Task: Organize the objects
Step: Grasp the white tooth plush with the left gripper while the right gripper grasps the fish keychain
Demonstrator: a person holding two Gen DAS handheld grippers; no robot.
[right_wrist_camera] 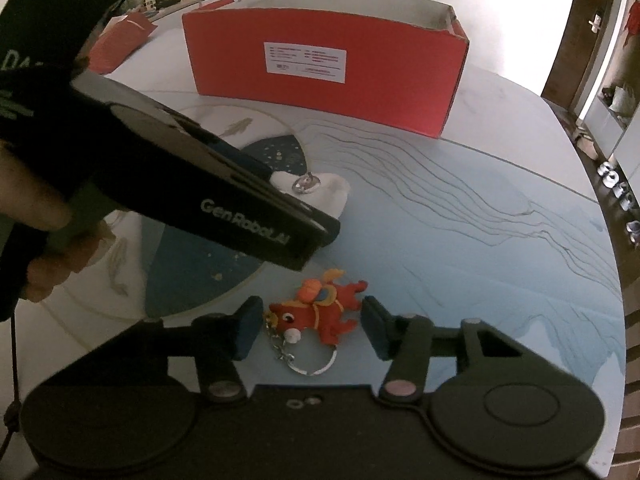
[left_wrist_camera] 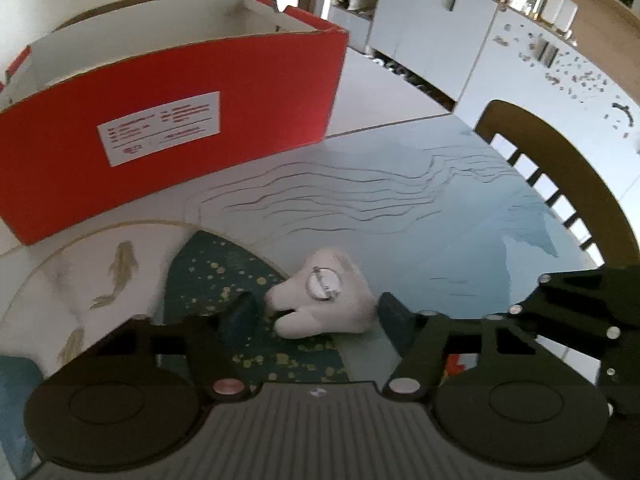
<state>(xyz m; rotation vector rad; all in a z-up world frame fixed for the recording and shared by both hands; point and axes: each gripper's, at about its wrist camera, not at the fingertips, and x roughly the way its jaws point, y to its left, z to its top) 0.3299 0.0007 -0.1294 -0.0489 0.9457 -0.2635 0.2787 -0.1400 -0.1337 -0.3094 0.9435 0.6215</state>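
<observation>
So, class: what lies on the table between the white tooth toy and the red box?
Nothing: in the left wrist view only bare patterned tabletop separates the tooth toy from the red box; the right wrist view agrees.

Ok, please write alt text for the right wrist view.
The right gripper straddles a red horse keychain on the blue patterned table, pads not visibly touching it. Upper left, the left gripper reaches a white tooth-shaped plush; an open red cardboard box stands behind.

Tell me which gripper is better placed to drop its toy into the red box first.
Left, probably. The left gripper straddles the white tooth plush, which lies nearer the red box than the red keychain toy between the right gripper's fingers.
</observation>
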